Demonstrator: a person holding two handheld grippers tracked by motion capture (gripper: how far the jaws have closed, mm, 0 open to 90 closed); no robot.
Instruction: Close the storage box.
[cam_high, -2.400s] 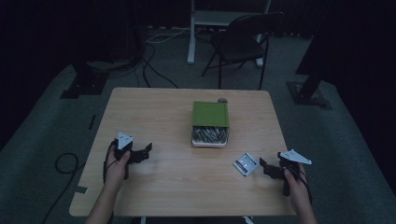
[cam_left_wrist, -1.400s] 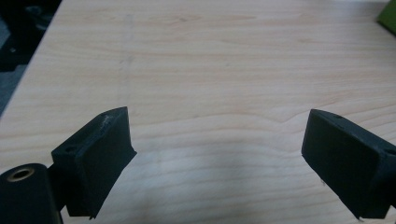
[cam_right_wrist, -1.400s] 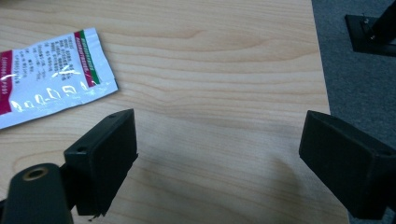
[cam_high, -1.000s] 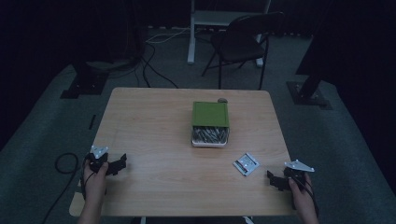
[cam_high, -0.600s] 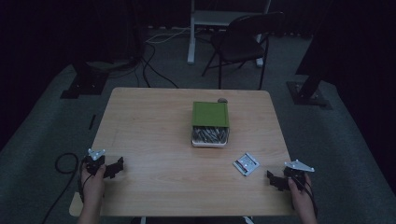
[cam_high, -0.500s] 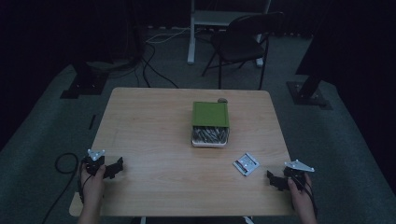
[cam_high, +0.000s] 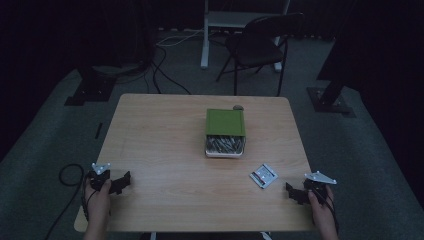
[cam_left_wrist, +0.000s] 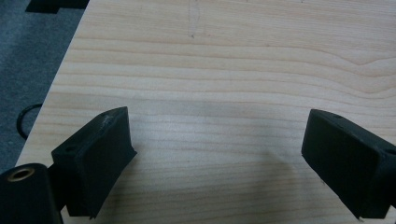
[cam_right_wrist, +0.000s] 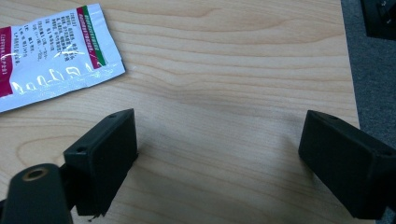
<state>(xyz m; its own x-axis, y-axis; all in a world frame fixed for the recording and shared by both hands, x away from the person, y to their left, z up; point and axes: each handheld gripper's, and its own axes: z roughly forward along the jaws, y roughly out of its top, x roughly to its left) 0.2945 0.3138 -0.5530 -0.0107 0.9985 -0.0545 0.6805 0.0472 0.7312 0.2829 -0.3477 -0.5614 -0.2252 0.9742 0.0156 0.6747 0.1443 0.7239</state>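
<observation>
**Both jaws wide, nothing held**

Jaws on your left gripper (cam_left_wrist: 219, 154) stand wide apart over bare wood, gripping nothing; your right gripper (cam_right_wrist: 219, 158) matches, spread and empty. From above, your left gripper (cam_high: 119, 182) sits at the lower left of the table (cam_high: 165, 135), your right gripper (cam_high: 295, 193) at the lower right. The printed sachet (cam_right_wrist: 51, 53) lies flat at the upper left of the right gripper view, near that gripper. A green box (cam_high: 225, 132) sits mid-frame.
</observation>
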